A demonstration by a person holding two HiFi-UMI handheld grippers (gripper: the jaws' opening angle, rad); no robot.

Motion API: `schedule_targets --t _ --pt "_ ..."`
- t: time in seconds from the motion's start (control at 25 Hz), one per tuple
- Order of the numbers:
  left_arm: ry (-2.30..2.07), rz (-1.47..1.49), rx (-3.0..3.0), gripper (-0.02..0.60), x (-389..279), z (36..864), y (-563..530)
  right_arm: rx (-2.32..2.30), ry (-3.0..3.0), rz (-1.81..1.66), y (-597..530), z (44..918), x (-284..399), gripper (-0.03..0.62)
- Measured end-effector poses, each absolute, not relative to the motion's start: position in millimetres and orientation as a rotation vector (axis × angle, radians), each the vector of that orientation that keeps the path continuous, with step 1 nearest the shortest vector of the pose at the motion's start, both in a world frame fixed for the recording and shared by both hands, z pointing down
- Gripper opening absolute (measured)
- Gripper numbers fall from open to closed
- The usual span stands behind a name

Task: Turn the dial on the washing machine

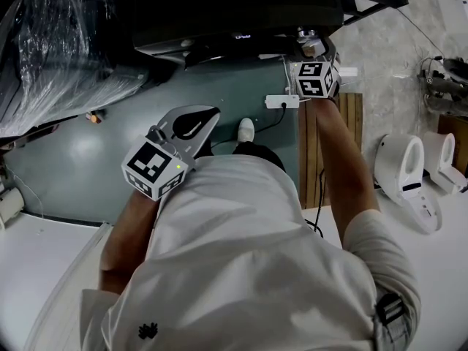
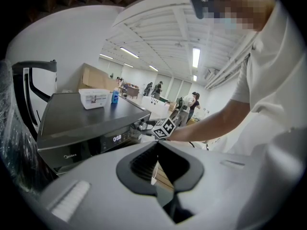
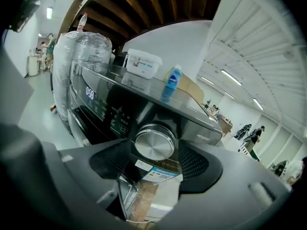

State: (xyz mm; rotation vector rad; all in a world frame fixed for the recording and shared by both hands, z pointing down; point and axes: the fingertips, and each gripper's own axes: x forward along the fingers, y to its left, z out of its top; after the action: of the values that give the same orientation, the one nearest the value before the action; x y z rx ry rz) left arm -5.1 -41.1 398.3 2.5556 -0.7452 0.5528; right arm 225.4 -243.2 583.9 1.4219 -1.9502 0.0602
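— Right tongs point(image 3: 153, 156): condition?
— Spread. One pad stands on each side of the dial point(image 3: 154, 143), which sits squarely between them. A sliver of gap shows on both sides; contact with the dial cannot be confirmed.
— Dial location?
— On the front panel of the washer point(image 3: 103, 110), near its top edge, to the right of the lit display point(image 3: 89, 92) as the right gripper view has it. Round, brushed silver face. A label point(image 3: 157, 170) lies just below it.
— Left tongs point(image 2: 157, 147)?
— Pressed together at the tips, pinching nothing. Head view puts them low at the person's left side, above the grey floor point(image 1: 73, 159), well apart from the washer. Their camera looks across at the machine's front, where the marker cube point(image 2: 165, 127) of the right tongs shows at the panel, the person's forearm point(image 2: 216, 121) stretched out behind it.
— Display reading?
— 0:58, legible in the left gripper view.
— Items on the washer top?
— A white lidded box point(image 3: 140, 63) and a small blue bottle point(image 3: 173, 82), both upright, the bottle just beside the box.
— Surroundings?
— A plastic-wrapped bulk point(image 3: 79, 66) stands just beside the washer, at the left in the head view. A white power strip point(image 1: 281, 102) lies on the floor near the machine's foot. White devices point(image 1: 402, 168) sit on the tabletop point(image 1: 446, 269) at the person's right.
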Motion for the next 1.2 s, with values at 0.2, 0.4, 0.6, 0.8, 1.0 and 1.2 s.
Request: schedule_targets --t 0.2,0.4,0.6,0.8,1.0,1.2 --pt "-0.755 0.561 2.546 0.056 -9 400 -40 1.426 -1.929 0.058 -246 586 223 0.284" --pt "-0.772 0.556 2.536 0.056 -15 401 -40 1.499 -1.937 0.171 -250 586 228 0.275" --pt "-0.769 0.552 2.538 0.055 -13 400 -40 1.572 -2.024 0.371 -251 576 230 0.273" --pt "-0.764 0.550 2.540 0.057 -12 399 -41 1.620 -2.112 0.544 -251 577 234 0.273" --pt "-0.762 0.555 2.545 0.057 -12 398 -41 1.596 -2.113 0.496 -251 577 232 0.274" --pt "-0.761 0.556 2.548 0.056 -11 397 -41 1.550 -2.071 0.327 -246 572 231 0.276"
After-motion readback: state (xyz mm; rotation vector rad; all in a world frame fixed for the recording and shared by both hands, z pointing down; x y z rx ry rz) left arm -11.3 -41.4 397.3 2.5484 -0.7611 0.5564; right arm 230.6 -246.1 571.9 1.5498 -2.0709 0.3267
